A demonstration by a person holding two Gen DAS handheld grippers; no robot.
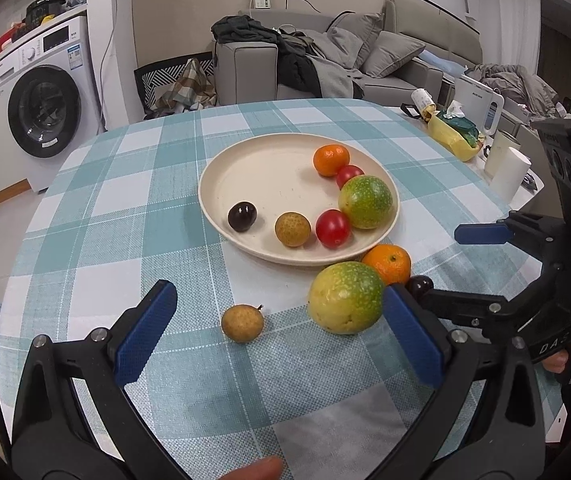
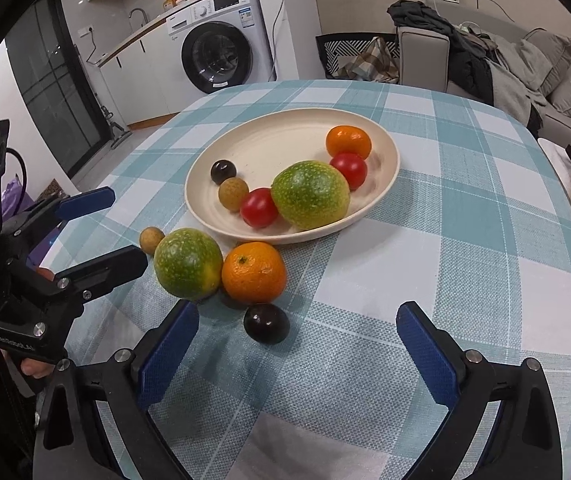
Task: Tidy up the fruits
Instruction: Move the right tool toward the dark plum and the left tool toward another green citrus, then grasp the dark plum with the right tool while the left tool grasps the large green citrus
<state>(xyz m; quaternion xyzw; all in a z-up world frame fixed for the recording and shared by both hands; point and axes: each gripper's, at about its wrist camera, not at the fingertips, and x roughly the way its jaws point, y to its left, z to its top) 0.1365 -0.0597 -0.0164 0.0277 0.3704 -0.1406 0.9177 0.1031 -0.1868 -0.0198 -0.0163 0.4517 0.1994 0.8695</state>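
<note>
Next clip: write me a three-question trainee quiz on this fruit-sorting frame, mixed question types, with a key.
1. True or false: the left hand-held gripper is shut on the small brown fruit.
2. How many fruits lie on the tablecloth outside the plate?
3. Multiple choice: which loose fruit lies nearest the right hand-held gripper?
A. green-yellow fruit
B. dark plum
C. orange

Key
1. False: both grippers are open and hold nothing.
2. Four: the small brown fruit, the green-yellow fruit, the orange and the dark plum.
3. B.
</note>
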